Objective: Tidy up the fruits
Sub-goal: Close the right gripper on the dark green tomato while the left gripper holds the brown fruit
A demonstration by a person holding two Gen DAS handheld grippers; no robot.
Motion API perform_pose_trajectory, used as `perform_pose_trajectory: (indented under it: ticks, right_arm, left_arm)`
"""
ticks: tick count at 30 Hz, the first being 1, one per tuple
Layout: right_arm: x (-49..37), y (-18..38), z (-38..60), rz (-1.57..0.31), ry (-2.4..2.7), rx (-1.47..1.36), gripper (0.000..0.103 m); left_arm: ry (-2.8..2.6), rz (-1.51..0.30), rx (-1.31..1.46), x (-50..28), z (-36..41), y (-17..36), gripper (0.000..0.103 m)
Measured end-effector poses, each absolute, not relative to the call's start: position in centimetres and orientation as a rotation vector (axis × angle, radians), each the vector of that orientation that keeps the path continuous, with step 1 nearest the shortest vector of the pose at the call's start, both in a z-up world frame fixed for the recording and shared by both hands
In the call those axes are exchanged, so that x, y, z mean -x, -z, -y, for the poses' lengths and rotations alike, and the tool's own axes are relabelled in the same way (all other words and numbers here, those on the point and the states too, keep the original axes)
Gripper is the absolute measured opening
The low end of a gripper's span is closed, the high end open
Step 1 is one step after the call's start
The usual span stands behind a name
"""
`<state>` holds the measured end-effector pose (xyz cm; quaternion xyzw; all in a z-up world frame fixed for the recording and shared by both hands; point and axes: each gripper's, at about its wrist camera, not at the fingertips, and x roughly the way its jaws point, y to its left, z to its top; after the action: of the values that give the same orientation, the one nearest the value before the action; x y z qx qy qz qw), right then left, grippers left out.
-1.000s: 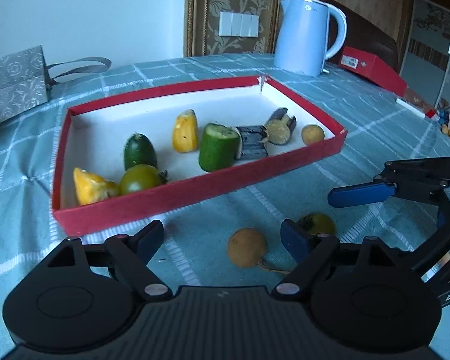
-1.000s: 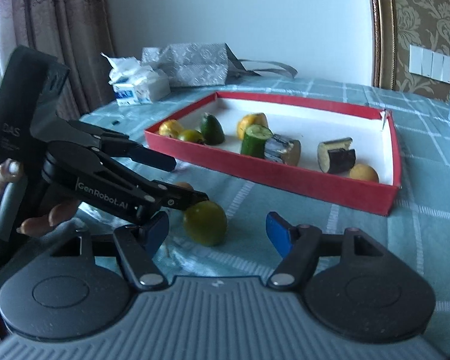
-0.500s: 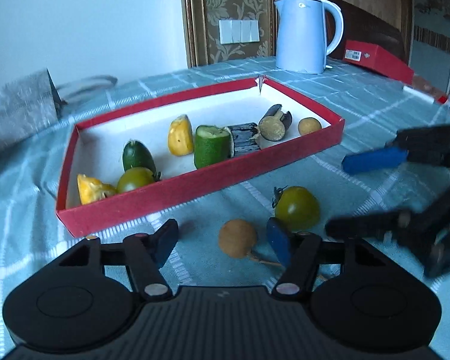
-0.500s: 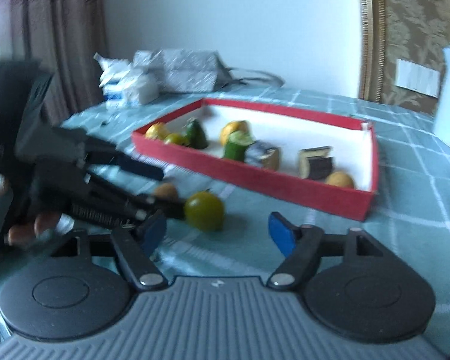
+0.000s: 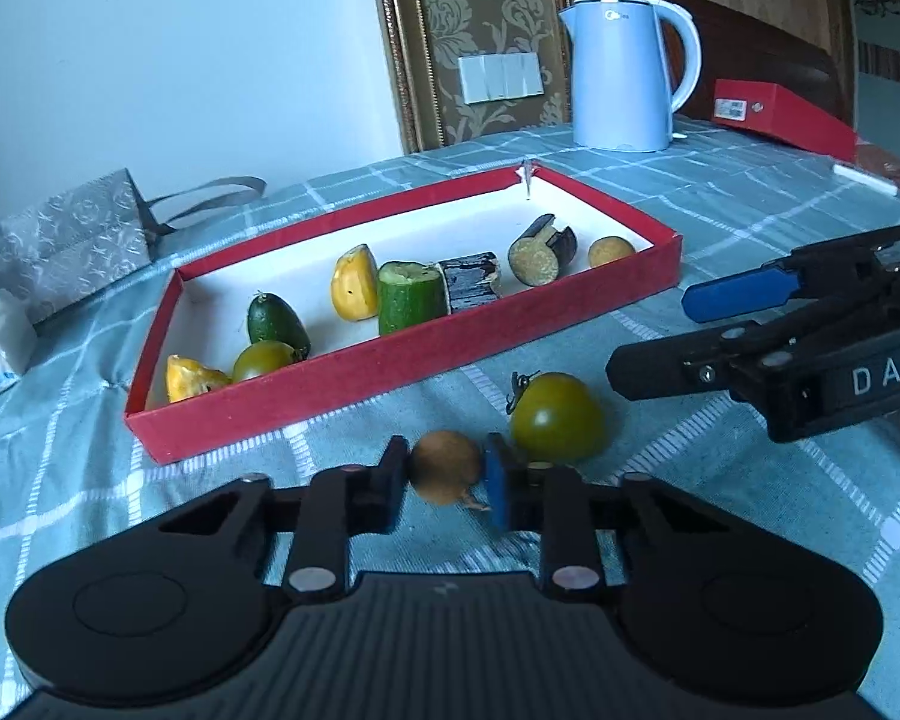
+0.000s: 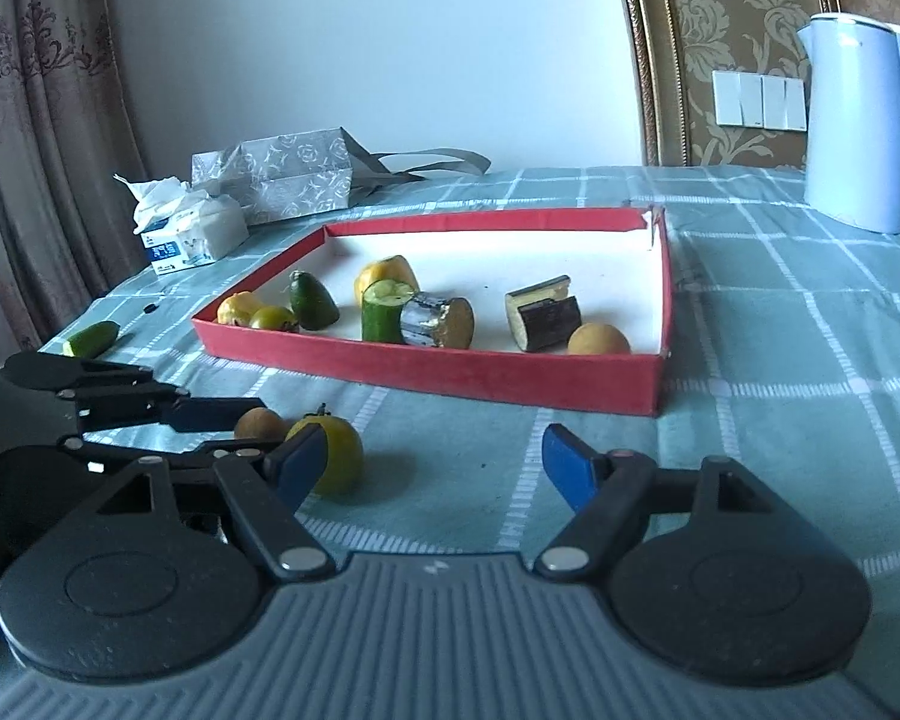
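Two loose fruits lie on the checked worktop [image 5: 720, 222] just in front of the red tray [image 5: 390, 372]: a small brown fruit [image 5: 444, 465] and, touching close beside it, a green tomato [image 5: 557, 417]. The left tongs [image 5: 441, 483] have just closed and now pinch the brown fruit between their pads, the fruit not yet lifted off the cloth. The right tongs [image 6: 429, 468] stand open and empty, their left pad just in front of the tomato, nothing between them yet. The tray already holds cut cucumber, yellow pieces, aubergine chunks, another small round fruit and a second green tomato. The likely trouble is the round, hard fruit squirting out of so narrow a pinch as it rises, or its stalk dragging on the cloth; the tomato sits so near that either tongs could nudge it rolling, and the two tools, working this close, might knock one another
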<state>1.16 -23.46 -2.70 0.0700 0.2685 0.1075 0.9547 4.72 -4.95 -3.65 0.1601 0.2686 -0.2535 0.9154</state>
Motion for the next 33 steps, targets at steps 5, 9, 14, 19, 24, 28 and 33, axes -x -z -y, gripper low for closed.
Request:
perform_pose_trajectory:
  ticks: [5, 9, 14, 19, 24, 28, 33]
  right_arm:
    - [-1.1, 2.7, 23.5, -0.533, -0.196, -0.141, 0.077]
    - [-0.9, 2.6, 22.7, -0.525, -0.236, -0.116, 0.077]
    - [-0.4, 2.4, 21.1, -0.502, -0.284, -0.059, 0.076]
    - [-0.9, 2.7, 19.8, -0.528, -0.311, -0.036, 0.069]
    - [-1.4, 2.7, 18.8, -0.542, -0.349, -0.031, 0.066]
    - [-1.7, 2.7, 17.9, -0.552, -0.363, -0.010, 0.062]
    - [-2.7, 2.8, 17.2, -0.578, -0.355, -0.010, 0.060]
  left_arm:
    - [0.442, -0.546, -0.277, -5.1, 4.1, 3.4, 0.025]
    - [0.356, -0.535, -0.177, -6.1, 2.3, 2.9, 0.025]
    - [0.253, -0.563, -0.101, -7.8, 0.4, 2.9, 0.025]
    - [0.221, -0.558, -0.077, -8.2, -0.4, 2.8, 0.025]
    - [0.218, -0.548, -0.102, -8.0, -0.2, 2.9, 0.025]
    - [0.217, -0.554, -0.096, -8.1, -0.2, 2.9, 0.025]
    - [0.213, -0.559, -0.089, -8.2, -0.3, 2.9, 0.025]
